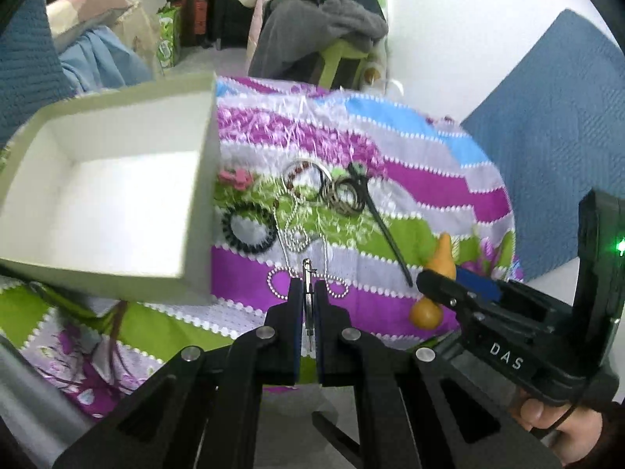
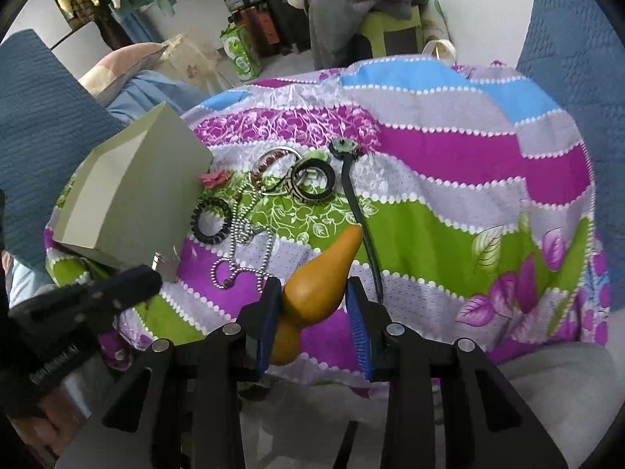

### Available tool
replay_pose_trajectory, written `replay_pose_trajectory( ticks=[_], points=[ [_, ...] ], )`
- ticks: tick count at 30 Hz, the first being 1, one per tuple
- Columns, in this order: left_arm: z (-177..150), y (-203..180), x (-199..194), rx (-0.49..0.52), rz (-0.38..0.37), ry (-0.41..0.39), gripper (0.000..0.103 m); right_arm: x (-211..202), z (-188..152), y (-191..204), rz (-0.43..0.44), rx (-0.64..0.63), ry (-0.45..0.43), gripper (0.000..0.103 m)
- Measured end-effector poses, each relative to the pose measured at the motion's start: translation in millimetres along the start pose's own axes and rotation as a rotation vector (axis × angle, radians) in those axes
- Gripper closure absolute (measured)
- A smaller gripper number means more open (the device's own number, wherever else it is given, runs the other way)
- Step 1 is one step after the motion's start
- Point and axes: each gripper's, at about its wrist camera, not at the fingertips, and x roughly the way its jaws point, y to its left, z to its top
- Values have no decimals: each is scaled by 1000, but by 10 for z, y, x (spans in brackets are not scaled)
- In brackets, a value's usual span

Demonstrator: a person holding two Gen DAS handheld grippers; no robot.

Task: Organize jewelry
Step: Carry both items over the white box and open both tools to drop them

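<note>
Jewelry lies in a loose cluster on the striped cloth (image 2: 449, 164) covering the surface, just beside the open white box (image 1: 117, 179), which is the largest thing near and looks light and easy to knock. The gourd-shaped ornament (image 2: 324, 273), smooth and probably slippery, sits gripped at its waist in the right gripper (image 2: 312, 312). A long black hair stick (image 2: 355, 203) is stiff; take it mid-shaft. Stacked bangles (image 2: 312, 181) are rigid, the coil hair tie (image 2: 209, 221) springy. The bead chain (image 2: 244, 230) is limp and may snag its neighbours. The left gripper (image 1: 308, 297) pinches a thin metal clip (image 1: 308, 273).
</note>
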Motion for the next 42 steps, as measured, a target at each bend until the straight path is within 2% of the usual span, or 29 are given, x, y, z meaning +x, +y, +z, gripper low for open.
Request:
replay_pose_trajectory(
  ticks=[6, 14, 21, 28, 33, 42],
  points=[
    [215, 63, -420, -14, -12, -43, 100, -331, 142, 184, -20, -35, -31, 72],
    [677, 198, -1083, -12, -21, -137, 100, -843, 505, 474, -41, -69, -113, 72],
    [1009, 512, -1596, -8, -8, -211, 100, -1221, 868, 839, -55, -85, -204, 72],
    [1198, 966, -1944, -5, 24, -257, 100, -1378, 1135, 1265, -66, -87, -279, 72],
    [1191, 1349, -1877, -18, 29, -239, 100, -1239, 1178, 1542, -59, -98, -280, 72],
    [974, 1873, -1229, -28, 30, -137, 100, -429, 1027, 1996, -1, -125, -171, 72]
  ],
)
